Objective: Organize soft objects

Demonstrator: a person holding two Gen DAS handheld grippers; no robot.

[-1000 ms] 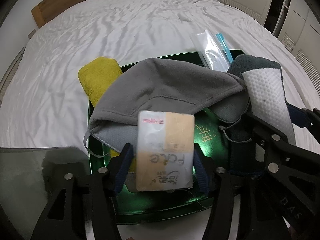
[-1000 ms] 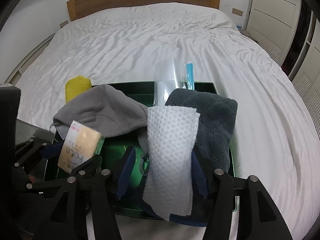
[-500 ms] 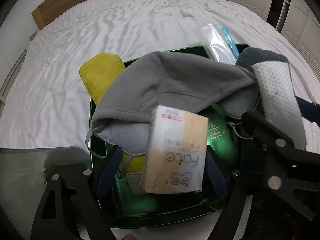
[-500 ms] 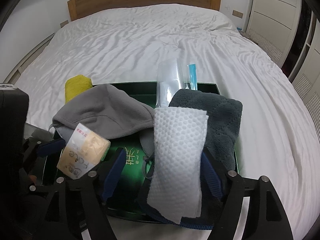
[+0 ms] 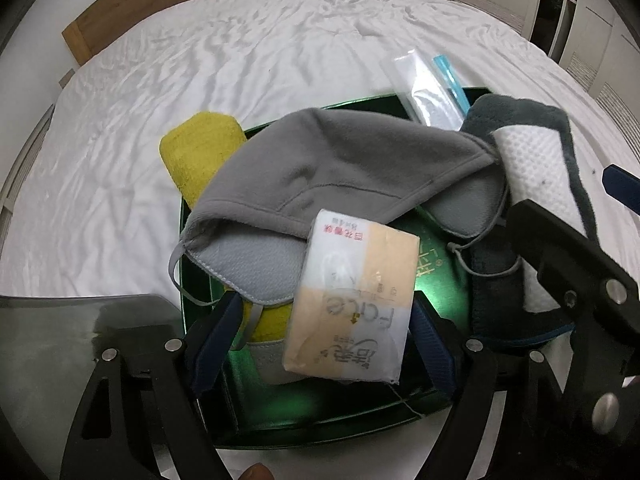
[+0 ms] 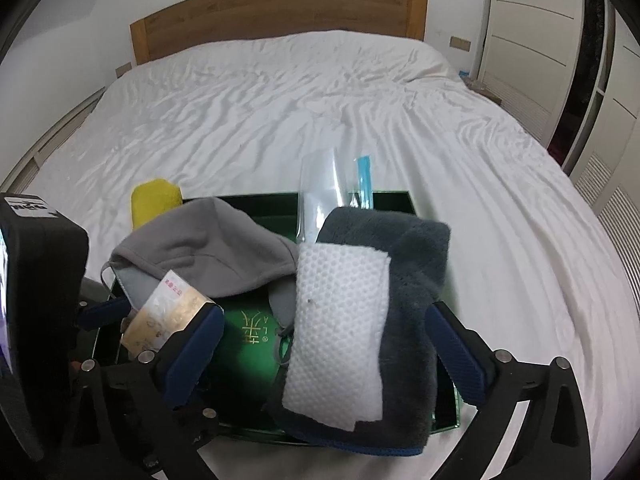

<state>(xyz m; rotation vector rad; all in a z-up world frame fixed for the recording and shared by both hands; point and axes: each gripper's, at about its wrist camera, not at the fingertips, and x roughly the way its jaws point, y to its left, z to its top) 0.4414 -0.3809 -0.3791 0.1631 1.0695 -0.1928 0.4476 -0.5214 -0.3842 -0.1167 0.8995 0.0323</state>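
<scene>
A dark green tray point(image 5: 320, 412) point(image 6: 256, 336) lies on the bed and holds soft things. My left gripper point(image 5: 326, 308) is open. A tissue pack point(image 5: 352, 304) point(image 6: 168, 316) leans in the tray between its blue pads, with a gap on the left side. A grey fleece mask point(image 5: 340, 172) point(image 6: 208, 248) drapes over a yellow cloth point(image 5: 200, 152) point(image 6: 154, 200). My right gripper point(image 6: 324, 314) has its jaws opening wide around a white honeycomb cloth point(image 6: 340, 328) point(image 5: 536, 168). That cloth lies on a folded dark grey towel point(image 6: 416, 272), and the pads touch neither.
A clear plastic packet with a blue strip point(image 6: 324, 192) point(image 5: 428, 92) sticks out over the tray's far rim. Wrinkled white bedding point(image 6: 280, 112) spreads around the tray. A wooden headboard point(image 6: 280, 16) stands behind it, with wardrobe doors point(image 6: 540, 40) at the right. A grey translucent panel point(image 5: 80, 320) is at the lower left.
Both grippers' jaws have widened. The left one let go of the tissue pack, which tipped to a slant. The right one came off the white cloth and towel, which stay on the tray.
</scene>
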